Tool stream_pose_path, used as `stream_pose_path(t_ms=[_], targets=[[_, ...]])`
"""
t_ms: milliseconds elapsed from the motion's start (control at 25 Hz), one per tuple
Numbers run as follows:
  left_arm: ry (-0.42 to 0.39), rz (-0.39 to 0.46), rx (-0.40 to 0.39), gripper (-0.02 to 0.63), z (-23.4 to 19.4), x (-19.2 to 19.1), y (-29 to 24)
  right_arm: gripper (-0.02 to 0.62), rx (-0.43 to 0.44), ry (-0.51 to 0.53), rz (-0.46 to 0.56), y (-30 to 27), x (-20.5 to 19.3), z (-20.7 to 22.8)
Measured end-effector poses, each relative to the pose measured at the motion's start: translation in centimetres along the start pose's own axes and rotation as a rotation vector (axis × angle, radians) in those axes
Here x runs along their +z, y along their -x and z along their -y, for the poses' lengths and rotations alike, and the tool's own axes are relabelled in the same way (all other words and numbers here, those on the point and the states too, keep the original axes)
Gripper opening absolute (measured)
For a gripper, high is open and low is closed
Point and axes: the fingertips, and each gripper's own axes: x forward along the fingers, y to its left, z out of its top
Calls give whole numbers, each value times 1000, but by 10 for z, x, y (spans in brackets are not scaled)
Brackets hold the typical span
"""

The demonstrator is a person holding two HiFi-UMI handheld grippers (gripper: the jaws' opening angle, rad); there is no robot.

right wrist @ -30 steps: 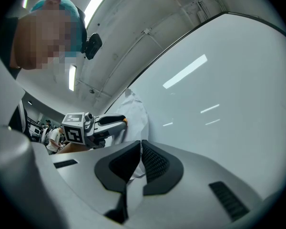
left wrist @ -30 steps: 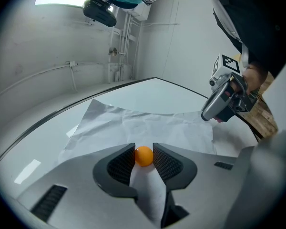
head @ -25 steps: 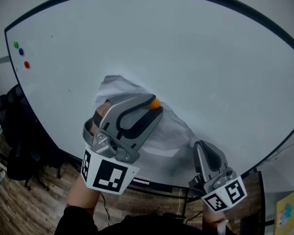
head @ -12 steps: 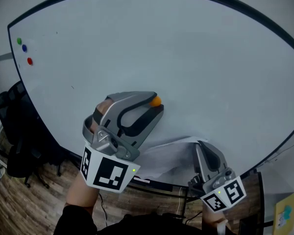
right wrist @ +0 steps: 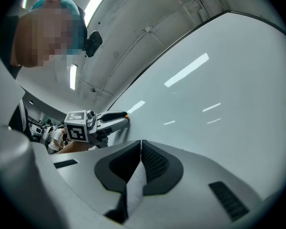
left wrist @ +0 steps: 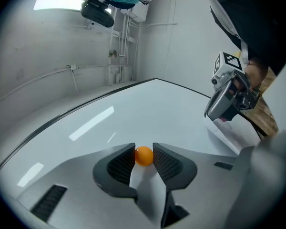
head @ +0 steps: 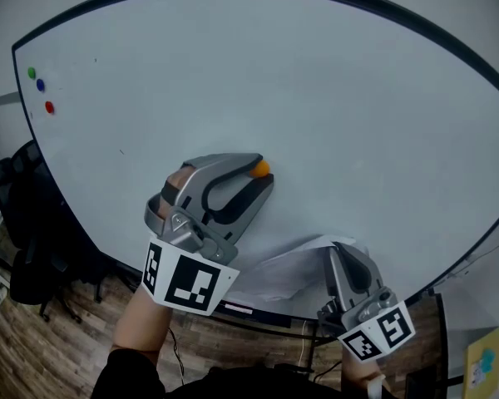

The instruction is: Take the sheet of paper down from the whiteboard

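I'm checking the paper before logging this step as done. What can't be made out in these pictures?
The sheet of paper: head view, its right part is hidden behind the right gripper; the right gripper view shows only a strip between the fingers.
The orange magnet: left gripper view, the left gripper fingers cover its sides; contact with the whiteboard is unclear.
The three coloured magnets: head view, too small to tell their shape.

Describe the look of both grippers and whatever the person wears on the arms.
The left gripper and right gripper are grey moulded shells with curved jaws and black textured pads. Each carries a white cube of black square markers. A dark sleeve covers the left arm.
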Motion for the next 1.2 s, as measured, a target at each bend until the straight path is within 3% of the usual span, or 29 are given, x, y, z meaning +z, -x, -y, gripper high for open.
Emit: stream_pose_path(t_ms=[720,1040,1200], targets=[[0,20,5,132,1,-2,-2,23,13,0,1,0,0,-1],[40,37,5,132,9,4,15,23,13,-10,-8,1,-3,0],[89,18,-23,67,22,-2,25,23,21,-15,-14,0,-6,-2]])
